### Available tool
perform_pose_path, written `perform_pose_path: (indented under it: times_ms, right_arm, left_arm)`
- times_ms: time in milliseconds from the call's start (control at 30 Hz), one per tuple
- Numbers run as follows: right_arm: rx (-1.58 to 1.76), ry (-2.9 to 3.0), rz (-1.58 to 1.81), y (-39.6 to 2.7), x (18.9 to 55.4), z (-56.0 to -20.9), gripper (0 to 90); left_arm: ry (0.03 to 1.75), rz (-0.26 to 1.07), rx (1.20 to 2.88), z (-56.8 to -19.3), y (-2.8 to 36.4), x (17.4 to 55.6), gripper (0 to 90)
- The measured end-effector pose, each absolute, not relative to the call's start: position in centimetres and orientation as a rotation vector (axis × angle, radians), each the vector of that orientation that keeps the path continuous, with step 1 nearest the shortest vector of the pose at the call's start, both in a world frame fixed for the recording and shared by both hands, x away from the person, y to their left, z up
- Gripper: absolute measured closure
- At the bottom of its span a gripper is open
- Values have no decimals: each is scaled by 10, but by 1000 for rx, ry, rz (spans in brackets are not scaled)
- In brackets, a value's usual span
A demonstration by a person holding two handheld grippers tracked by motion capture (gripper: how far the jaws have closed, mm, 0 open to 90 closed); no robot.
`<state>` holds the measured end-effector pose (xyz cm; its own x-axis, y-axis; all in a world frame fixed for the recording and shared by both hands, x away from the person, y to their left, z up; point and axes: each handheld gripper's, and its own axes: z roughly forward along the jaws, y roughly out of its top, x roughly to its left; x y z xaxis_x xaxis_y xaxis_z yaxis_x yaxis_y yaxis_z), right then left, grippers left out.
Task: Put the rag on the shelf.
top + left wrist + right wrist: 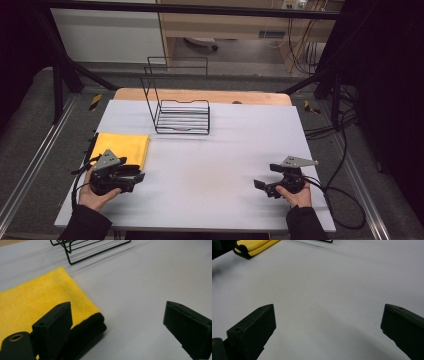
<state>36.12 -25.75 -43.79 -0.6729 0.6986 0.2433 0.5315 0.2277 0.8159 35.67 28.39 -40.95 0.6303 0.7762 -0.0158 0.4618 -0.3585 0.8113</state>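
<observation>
**Folded cloth waits by the left gripper**

The yellow cloth lies folded flat near the left edge of the surface, well short of the wire rack, probably set there for an easy pickup. The left gripper hovers just at its near corner, jaws spread and empty. The right gripper is well apart from it, likewise released.

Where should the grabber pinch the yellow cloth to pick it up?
Probably at the near right corner of the folded yellow cloth, where its stacked dark-edged layers show. The open left gripper is right beside that corner, so it could come in low from that side, one of its fingers on top.
</observation>
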Motion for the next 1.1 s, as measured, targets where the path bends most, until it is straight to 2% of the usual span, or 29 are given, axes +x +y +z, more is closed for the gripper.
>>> perform_pose_path:
  times_ms: [267, 367, 400, 433, 667, 1100]
  right_arm:
    - [1179, 2323, 1420, -257, 361, -439, 5]
    - [1180, 2326, 1415, -256, 361, -439, 5]
    - [1180, 2326, 1415, -256, 361, -439, 5]
    - [1181, 2326, 1418, -256, 361, -439, 5]
    - [1179, 2323, 1417, -257, 361, -439, 5]
    - [1185, 2330, 1406, -256, 361, -439, 5]
  left_arm:
    - [1010, 497, 2065, -413, 282, 367, 176]
    - [1031, 509, 2070, -415, 282, 371, 251]
    - [1035, 508, 2069, -416, 281, 373, 251]
    - [1036, 511, 2079, -416, 280, 374, 301]
    - [1045, 509, 2117, -422, 272, 378, 405]
    - [1084, 533, 2198, -437, 274, 385, 537]
